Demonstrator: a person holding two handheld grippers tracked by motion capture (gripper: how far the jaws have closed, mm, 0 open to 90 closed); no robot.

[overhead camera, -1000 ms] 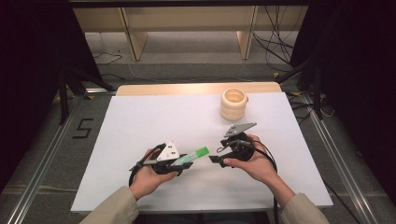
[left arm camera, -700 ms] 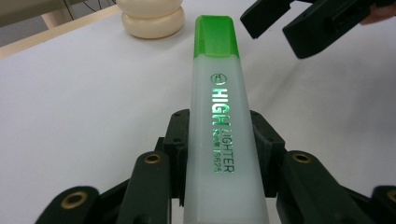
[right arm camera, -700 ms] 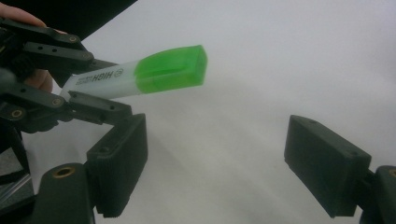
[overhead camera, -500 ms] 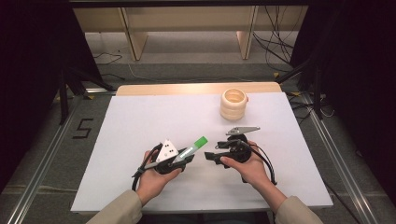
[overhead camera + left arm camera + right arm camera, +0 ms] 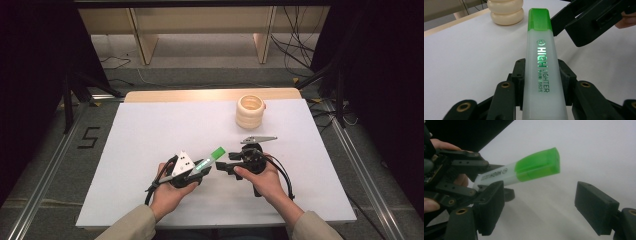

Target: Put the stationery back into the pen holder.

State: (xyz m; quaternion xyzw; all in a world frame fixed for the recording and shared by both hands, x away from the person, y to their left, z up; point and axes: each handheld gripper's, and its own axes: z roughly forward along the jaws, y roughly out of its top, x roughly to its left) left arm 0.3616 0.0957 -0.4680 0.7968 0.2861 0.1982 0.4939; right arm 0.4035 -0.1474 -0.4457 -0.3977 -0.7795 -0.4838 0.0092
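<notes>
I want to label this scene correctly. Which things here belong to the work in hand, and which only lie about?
In the work:
- green highlighter, clamped in the left gripper
- right gripper, jaws open near the highlighter's cap, just closing a little, nothing between them

Lying about:
- cream ringed holder at the far side of the white table

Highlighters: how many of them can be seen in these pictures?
1. The green-capped highlighter is clamped by its body in the left gripper, above the near middle of the white table, cap toward the open right gripper.

Green-capped white highlighter [image 5: 541, 65], cream holder [image 5: 250, 111]
</notes>
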